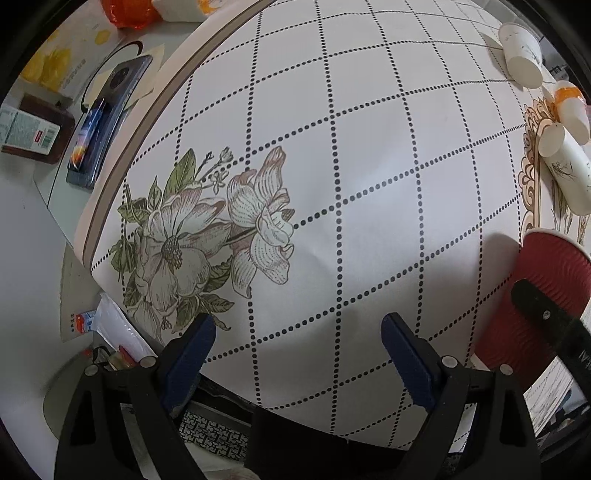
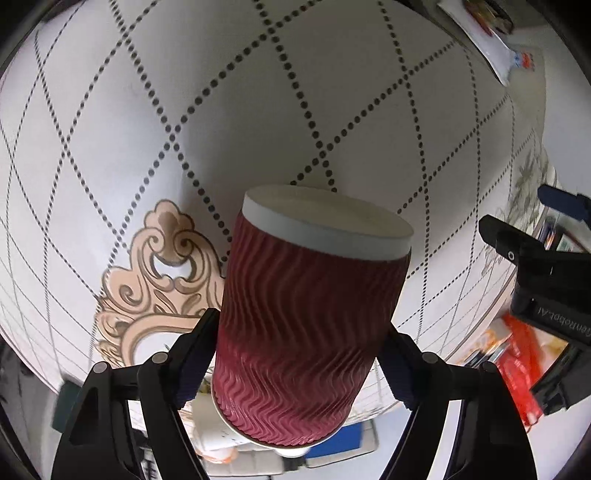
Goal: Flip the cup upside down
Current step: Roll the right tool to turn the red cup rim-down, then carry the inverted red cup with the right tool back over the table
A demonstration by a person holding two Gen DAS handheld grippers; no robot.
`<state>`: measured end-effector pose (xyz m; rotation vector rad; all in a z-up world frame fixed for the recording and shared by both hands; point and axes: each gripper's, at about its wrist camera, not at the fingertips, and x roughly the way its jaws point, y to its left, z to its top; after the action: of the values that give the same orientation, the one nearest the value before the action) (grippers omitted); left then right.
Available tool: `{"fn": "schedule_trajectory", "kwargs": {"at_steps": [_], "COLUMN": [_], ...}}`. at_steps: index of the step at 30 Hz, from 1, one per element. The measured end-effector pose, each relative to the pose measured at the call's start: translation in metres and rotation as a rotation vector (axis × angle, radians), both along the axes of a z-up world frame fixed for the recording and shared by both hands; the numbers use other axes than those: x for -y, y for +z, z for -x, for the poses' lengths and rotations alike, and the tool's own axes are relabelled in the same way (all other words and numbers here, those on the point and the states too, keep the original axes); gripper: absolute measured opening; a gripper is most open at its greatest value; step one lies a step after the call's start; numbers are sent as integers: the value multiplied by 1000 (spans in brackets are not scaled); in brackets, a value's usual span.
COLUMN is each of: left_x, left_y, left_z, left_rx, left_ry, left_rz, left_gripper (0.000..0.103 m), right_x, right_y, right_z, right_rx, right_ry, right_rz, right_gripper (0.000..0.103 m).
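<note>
A dark red ribbed paper cup point(image 2: 303, 325) is held between the fingers of my right gripper point(image 2: 299, 354), which is shut on it. Its white flat base points away from the camera and its rim sits near the gripper body. It hangs above the white tablecloth point(image 2: 221, 110). In the left wrist view the same cup point(image 1: 546, 288) shows at the right edge with a black finger across it. My left gripper point(image 1: 299, 343) is open and empty over the cloth beside the flower print point(image 1: 207, 236).
White paper cups point(image 1: 521, 55) point(image 1: 565, 170) and an orange-banded one point(image 1: 572, 110) lie on their sides at the far right of the cloth. A phone point(image 1: 103, 122), boxes and an orange bag point(image 1: 125, 11) sit beyond the table's left edge.
</note>
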<state>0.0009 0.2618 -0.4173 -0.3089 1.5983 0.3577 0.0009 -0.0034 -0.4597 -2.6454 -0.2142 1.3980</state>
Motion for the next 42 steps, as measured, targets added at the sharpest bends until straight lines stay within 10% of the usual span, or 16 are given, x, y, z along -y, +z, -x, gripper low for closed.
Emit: {"fn": "schedule_trajectory", "kwargs": {"at_steps": [13, 42], "left_x": [30, 122], "left_y": [26, 46], "left_z": [-34, -76], "left_rx": [17, 26], "left_ry": [-58, -170], "left_rz": [-9, 87], "left_gripper": [92, 92], "right_x": [-38, -29], "right_y": [24, 67], "right_z": [1, -115], "right_rx": [-66, -313], "right_ry": [-372, -1718], "right_rz": [-123, -509], "right_gripper": [81, 80]}}
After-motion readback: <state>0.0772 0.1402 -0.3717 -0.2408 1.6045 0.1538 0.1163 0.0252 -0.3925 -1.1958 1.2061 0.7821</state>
